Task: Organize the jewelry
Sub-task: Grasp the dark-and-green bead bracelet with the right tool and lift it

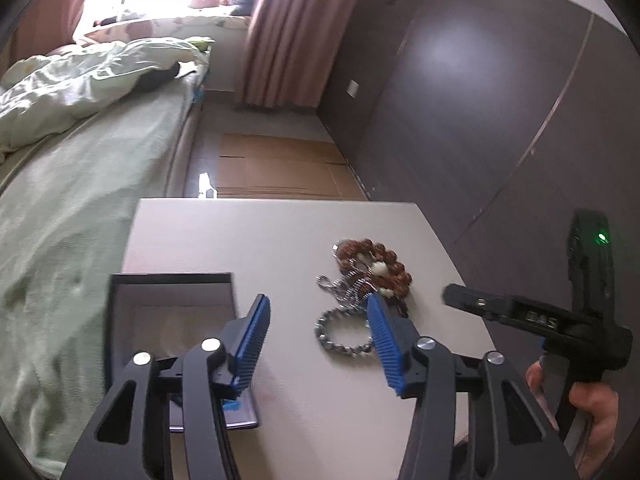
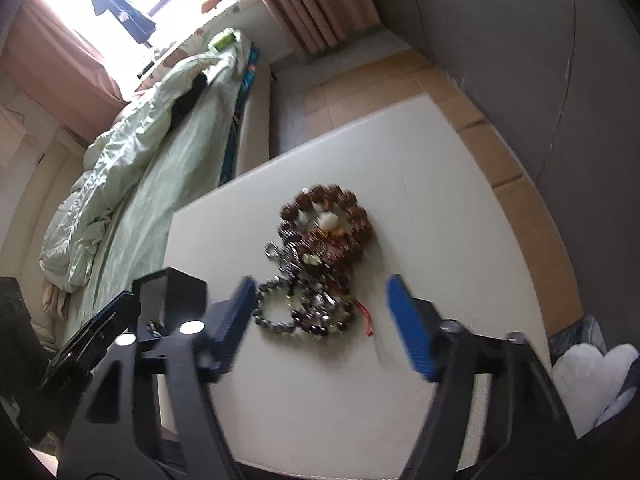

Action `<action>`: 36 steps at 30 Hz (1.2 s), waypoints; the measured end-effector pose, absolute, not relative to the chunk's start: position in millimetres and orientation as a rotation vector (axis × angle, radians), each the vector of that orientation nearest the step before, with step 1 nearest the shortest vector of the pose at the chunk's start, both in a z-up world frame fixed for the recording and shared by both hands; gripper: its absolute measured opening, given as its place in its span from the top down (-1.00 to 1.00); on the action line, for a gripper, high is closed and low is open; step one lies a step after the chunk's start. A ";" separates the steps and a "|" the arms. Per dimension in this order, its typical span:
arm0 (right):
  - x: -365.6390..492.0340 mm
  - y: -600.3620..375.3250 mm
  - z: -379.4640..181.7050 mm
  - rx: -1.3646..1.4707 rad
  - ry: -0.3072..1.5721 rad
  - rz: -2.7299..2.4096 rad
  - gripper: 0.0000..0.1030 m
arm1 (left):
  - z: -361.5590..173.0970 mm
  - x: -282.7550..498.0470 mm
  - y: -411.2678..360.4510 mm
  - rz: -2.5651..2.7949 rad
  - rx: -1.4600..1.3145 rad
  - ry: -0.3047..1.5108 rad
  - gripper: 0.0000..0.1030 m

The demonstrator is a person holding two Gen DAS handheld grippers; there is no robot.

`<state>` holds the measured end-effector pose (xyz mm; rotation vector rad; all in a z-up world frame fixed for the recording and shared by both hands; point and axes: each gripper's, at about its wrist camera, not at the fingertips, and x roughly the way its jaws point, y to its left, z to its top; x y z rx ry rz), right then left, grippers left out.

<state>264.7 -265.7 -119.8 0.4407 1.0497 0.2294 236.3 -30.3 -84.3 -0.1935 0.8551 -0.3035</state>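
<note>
A pile of jewelry lies on the white table: a brown bead bracelet with white beads, a silver chain, and a grey bead bracelet. An open dark jewelry box stands at the table's left. My left gripper is open and empty, above the table between box and pile. In the right wrist view my right gripper is open and empty, hovering over the pile: brown bracelet, dark bead bracelets, box to its left.
A bed with green bedding runs along the table's left side. A dark wardrobe wall stands to the right. Cardboard sheets cover the floor beyond the table. A white plush item sits at the lower right.
</note>
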 end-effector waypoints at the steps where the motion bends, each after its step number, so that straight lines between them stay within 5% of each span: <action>1: 267.3 -267.3 -125.7 0.448 1.063 0.226 -0.13 | -87.4 237.4 -35.0 -0.312 -0.189 0.859 0.08; 5: 276.9 -268.2 -144.2 0.444 1.111 0.226 0.08 | -103.3 245.6 -49.7 -0.330 -0.179 0.897 0.31; 18: 304.4 -257.5 -175.3 0.419 1.164 0.258 0.24 | -132.7 267.6 -68.9 -0.354 -0.158 0.946 0.34; 25: 308.1 -239.5 -178.4 0.350 1.181 0.292 0.82 | -136.5 270.9 -72.7 -0.355 -0.145 0.956 0.34; 36: 289.2 -258.7 -141.4 0.460 1.058 0.351 0.83 | -144.5 274.4 -75.7 -0.330 -0.129 0.993 0.34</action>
